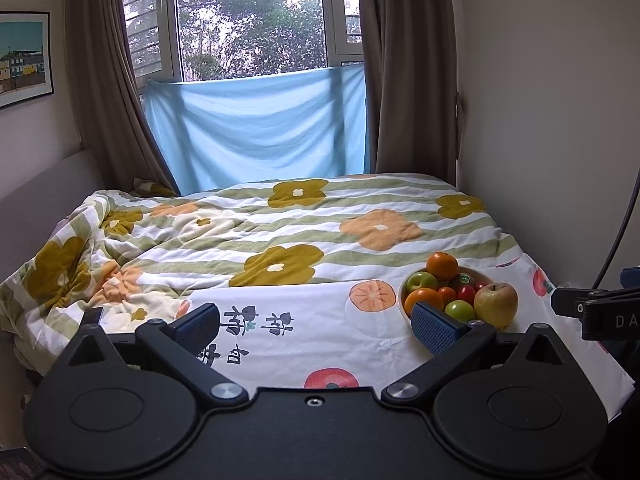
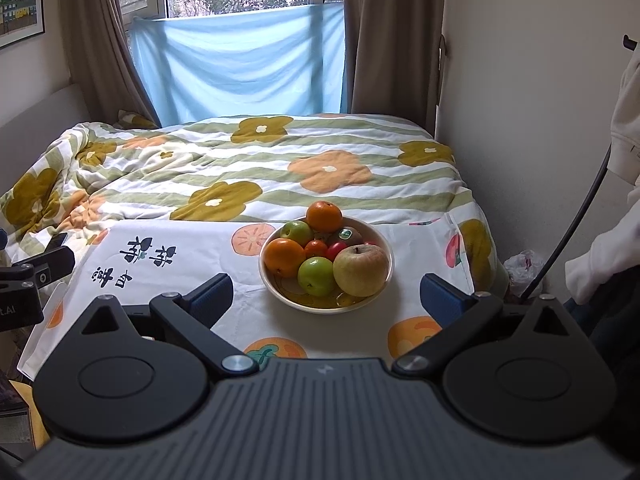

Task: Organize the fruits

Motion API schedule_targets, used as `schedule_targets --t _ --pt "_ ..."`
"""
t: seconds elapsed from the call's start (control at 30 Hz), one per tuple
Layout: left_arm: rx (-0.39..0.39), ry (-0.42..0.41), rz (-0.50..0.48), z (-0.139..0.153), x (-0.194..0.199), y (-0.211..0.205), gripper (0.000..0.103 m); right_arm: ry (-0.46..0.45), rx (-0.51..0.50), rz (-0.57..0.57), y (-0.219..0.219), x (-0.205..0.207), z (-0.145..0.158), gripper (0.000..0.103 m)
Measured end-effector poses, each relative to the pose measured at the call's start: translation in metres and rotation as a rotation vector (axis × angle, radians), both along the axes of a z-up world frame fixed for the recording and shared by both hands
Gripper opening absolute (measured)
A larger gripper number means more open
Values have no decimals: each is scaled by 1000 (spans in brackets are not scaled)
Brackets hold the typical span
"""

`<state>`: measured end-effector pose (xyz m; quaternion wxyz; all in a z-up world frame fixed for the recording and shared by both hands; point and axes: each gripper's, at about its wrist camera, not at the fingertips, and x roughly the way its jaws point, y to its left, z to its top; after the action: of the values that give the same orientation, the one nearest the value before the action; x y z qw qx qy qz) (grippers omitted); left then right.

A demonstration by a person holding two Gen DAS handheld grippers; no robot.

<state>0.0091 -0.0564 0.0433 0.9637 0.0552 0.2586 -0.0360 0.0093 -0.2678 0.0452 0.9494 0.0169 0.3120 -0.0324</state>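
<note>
A persimmon-print cloth [image 2: 224, 264] over the bed carries the upright round bowl [image 2: 268, 280] of fruit, no long axis evident, with left gripper [image 1: 326, 322] and right gripper [image 2: 326, 294] both spread, empty.

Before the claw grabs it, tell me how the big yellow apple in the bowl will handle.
The big yellow-red apple looks firm and smooth, likely slippery. Perched at the cream bowl's rim, it may roll out.

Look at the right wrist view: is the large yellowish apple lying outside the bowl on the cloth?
No. The large yellowish apple sits inside the bowl, against its near right rim beside a green apple.
</note>
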Motion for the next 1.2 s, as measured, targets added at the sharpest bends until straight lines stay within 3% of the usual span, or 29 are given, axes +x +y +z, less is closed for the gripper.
schedule_targets --t 1.2 --pt "0 -19 23 -1 -11 7 103 8 -7 8 4 -4 -2 103"
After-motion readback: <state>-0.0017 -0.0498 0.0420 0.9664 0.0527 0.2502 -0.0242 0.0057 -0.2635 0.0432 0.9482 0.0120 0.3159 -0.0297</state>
